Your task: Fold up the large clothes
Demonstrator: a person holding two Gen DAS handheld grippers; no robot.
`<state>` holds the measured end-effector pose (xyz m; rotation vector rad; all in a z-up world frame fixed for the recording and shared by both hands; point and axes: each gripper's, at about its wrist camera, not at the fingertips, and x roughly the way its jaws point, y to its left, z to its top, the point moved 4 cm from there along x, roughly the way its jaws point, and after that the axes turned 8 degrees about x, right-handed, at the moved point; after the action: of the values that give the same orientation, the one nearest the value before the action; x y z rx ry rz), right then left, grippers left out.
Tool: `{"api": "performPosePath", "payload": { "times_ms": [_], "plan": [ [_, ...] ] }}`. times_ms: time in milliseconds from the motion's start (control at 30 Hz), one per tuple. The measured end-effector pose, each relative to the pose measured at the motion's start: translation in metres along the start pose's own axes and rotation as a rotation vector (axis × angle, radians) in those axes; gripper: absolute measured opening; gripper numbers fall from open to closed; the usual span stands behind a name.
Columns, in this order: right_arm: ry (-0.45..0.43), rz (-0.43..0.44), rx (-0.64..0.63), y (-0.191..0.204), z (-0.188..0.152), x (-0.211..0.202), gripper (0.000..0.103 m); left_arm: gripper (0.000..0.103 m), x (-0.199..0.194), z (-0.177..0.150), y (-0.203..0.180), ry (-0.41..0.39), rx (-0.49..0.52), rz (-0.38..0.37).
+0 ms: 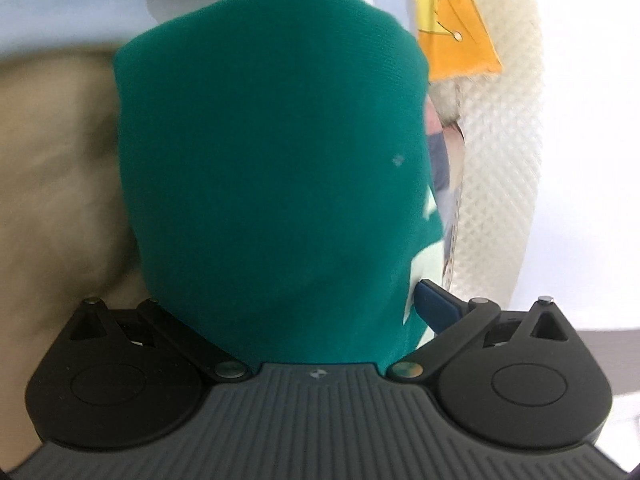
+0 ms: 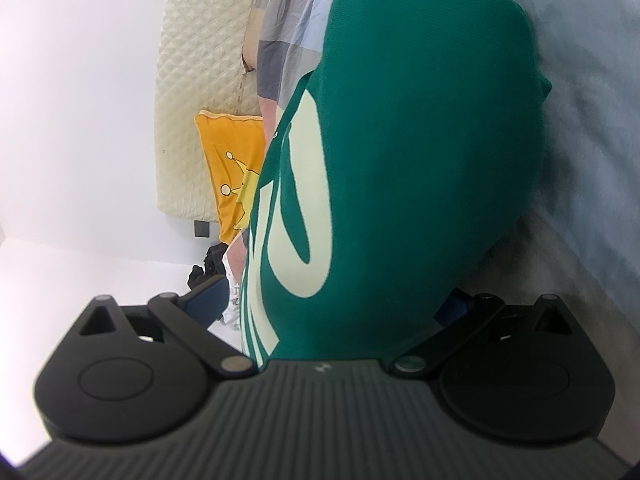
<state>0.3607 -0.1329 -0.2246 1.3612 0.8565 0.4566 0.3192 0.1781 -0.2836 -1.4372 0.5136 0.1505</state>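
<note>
A large green garment [image 1: 272, 168] with pale lettering [image 2: 304, 208] fills the middle of both wrist views. In the left wrist view it bulges over my left gripper [image 1: 288, 284]. Only the right blue finger [image 1: 434, 306] shows, set far out to the side; the left finger is under the cloth. In the right wrist view the same cloth lies across my right gripper [image 2: 328, 296]. Its blue fingers [image 2: 204, 300] peek out on either side, wide apart. The fingertips of both grippers are hidden by the fabric.
An orange cushion [image 2: 232, 168] leans on a cream quilted headboard [image 2: 188, 92]. A checked bedcover [image 2: 292, 32] lies behind the garment. Beige fabric [image 1: 56, 168] is at the left, pale grey-blue cloth [image 2: 592, 100] at the right. A white wall [image 2: 72, 100] stands beyond.
</note>
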Motion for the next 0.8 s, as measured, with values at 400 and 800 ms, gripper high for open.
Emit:
{"api": "performPosePath", "payload": {
  "times_ms": [400, 800],
  "plan": [
    [0.025, -0.075, -0.029, -0.003, -0.008, 0.020, 0.103, 0.073, 0.018, 0.000, -0.023, -0.055, 0.079, 0.032],
    [-0.061, 0.034, 0.087, -0.001, 0.010, 0.041, 0.103, 0.058, 0.022, -0.012, -0.037, -0.067, 0.141, -0.011]
  ]
}}
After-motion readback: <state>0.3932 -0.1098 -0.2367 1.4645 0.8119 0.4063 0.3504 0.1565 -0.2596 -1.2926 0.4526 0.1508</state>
